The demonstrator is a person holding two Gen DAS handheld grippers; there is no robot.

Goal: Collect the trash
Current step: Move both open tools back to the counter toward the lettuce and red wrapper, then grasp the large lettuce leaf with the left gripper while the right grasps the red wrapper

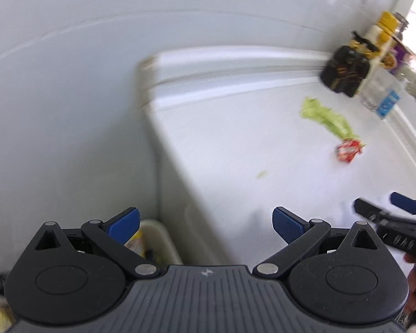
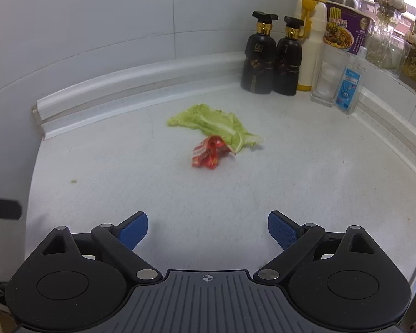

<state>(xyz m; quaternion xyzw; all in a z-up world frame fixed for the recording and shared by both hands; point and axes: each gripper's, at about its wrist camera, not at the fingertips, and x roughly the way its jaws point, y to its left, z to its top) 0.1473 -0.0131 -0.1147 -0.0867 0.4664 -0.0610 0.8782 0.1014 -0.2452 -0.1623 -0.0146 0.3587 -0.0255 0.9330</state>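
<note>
A crumpled red wrapper lies mid-counter, touching the stem end of a limp green lettuce leaf behind it. My right gripper hovers open over the white counter, well short of the wrapper, nothing between its blue pads. In the left wrist view the same wrapper and leaf sit far right. My left gripper is open and empty, straddling the counter's left edge. Below that edge a white bin holds yellow packaging. The right gripper shows at the right.
Two black bottles, a cream flask with a yellow cap, a clear holder and a purple noodle box crowd the back right corner. A tiny green scrap lies at the left. White tiled wall behind.
</note>
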